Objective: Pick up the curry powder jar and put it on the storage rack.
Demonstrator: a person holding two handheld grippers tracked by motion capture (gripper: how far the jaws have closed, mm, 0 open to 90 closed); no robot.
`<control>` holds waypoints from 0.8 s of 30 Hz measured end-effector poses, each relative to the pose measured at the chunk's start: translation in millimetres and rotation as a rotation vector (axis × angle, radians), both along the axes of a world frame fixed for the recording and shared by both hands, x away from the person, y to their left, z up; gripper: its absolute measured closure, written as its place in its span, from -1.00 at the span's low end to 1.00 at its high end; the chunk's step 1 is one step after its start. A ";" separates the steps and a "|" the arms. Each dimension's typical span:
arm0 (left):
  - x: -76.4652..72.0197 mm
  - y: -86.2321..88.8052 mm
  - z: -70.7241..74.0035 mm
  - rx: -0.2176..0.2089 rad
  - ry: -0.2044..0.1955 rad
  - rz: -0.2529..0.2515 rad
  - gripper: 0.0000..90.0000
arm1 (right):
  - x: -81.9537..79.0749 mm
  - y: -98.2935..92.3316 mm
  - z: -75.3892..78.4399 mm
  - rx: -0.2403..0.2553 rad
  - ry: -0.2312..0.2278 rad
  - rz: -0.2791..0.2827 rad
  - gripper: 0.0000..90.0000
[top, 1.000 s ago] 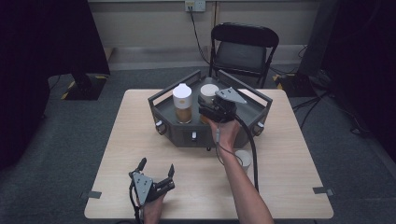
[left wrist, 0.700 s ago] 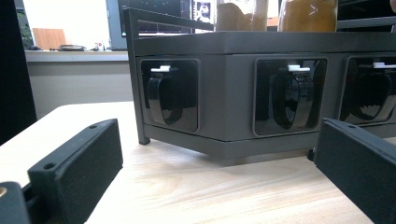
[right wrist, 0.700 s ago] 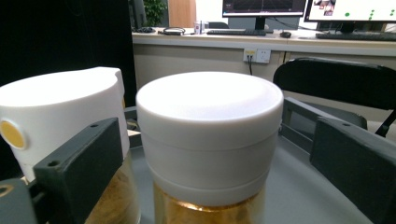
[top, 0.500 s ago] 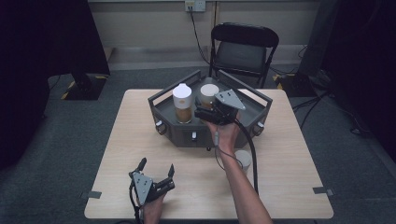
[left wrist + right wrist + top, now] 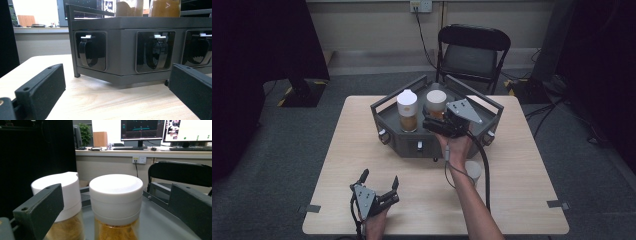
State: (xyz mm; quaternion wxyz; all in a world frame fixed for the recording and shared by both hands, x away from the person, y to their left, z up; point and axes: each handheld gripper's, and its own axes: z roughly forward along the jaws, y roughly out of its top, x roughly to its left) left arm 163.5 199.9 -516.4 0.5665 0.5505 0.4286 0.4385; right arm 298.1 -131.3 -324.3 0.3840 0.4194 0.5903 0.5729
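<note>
A dark grey six-sided tray (image 5: 384, 112) stands at the middle of the table and holds two amber-filled jars. One has a tall white cap (image 5: 407, 107); the other has a flat round white lid (image 5: 436, 101). My right gripper (image 5: 432, 121) hovers over the tray just in front of the round-lid jar, and its jaws have just been opening. In the right gripper view they stand wide open either side of that jar (image 5: 116, 195) without touching it, the tall-cap jar (image 5: 62, 192) beside it. My left gripper (image 5: 379, 183) rests open near the front edge, facing the tray's panelled side (image 5: 120, 42).
A small white cup (image 5: 472, 171) sits on the table beside the right forearm. A black folding chair (image 5: 472, 55) stands behind the table. The tray's side carries black windows with dark handles (image 5: 156, 53). Bare tabletop lies left and right of the tray.
The right gripper has drawn back slightly from the round-lid jar toward the person. The left gripper has stayed where it was.
</note>
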 end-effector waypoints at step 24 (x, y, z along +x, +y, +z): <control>0.0 -0.3 -0.1 0.000 -0.001 0.002 -0.99 | -38.0 -13.9 -8.2 0.005 -0.061 -0.020 -1.00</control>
